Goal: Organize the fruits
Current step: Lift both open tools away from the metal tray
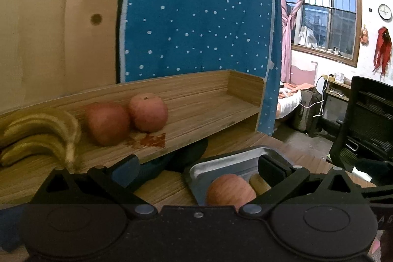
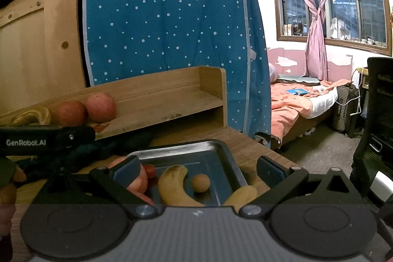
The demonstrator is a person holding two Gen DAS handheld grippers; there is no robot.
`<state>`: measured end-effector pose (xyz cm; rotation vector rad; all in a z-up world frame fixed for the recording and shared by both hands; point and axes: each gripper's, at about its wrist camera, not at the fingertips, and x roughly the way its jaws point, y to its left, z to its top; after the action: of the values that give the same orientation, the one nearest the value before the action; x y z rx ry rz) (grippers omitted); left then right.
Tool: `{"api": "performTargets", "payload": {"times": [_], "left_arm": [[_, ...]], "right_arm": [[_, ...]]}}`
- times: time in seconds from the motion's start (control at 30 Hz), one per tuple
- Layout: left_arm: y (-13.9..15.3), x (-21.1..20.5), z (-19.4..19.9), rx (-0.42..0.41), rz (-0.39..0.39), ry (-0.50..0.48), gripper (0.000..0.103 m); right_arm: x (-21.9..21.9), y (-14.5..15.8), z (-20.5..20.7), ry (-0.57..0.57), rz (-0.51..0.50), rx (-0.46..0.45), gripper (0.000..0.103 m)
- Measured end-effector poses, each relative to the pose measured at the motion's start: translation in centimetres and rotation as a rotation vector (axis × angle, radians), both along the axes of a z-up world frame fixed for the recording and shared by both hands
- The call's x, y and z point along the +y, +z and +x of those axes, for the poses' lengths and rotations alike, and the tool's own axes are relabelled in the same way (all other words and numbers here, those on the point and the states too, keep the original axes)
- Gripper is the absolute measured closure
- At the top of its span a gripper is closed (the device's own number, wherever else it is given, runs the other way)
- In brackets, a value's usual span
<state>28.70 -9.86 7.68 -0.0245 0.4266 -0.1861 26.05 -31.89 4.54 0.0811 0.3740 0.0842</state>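
Note:
Two red apples (image 1: 147,112) (image 1: 106,123) and a bunch of bananas (image 1: 41,136) lie on the wooden shelf (image 1: 208,104). Below it a metal tray (image 1: 221,163) holds another apple (image 1: 229,189). My left gripper (image 1: 197,170) is open above the tray's near edge, nothing between its fingers. In the right wrist view the tray (image 2: 221,154) holds a banana (image 2: 173,186), a small round brown fruit (image 2: 201,183), a small red fruit (image 2: 149,170) and an apple (image 2: 140,182) behind the left finger. A second banana (image 2: 242,194) rests on the tray's right rim. My right gripper (image 2: 197,170) is open over them.
A blue dotted curtain (image 1: 196,11) hangs behind the shelf. Dark cloth (image 1: 186,156) lies under the shelf. The left gripper's body (image 2: 46,138) crosses the left of the right wrist view. A black chair (image 1: 368,119) stands at the right, a bed (image 2: 302,100) beyond.

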Motion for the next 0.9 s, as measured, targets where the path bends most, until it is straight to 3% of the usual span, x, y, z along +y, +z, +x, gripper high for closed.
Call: {"api": "performTargets", "payload": {"times": [0.9], "left_arm": [[-0.5,3.9,-7.4,0.033,-0.015,0.034,0.001]], "right_arm": [[2.3,1.0,-5.7,-0.001,0.000,-0.025,0.000]]}}
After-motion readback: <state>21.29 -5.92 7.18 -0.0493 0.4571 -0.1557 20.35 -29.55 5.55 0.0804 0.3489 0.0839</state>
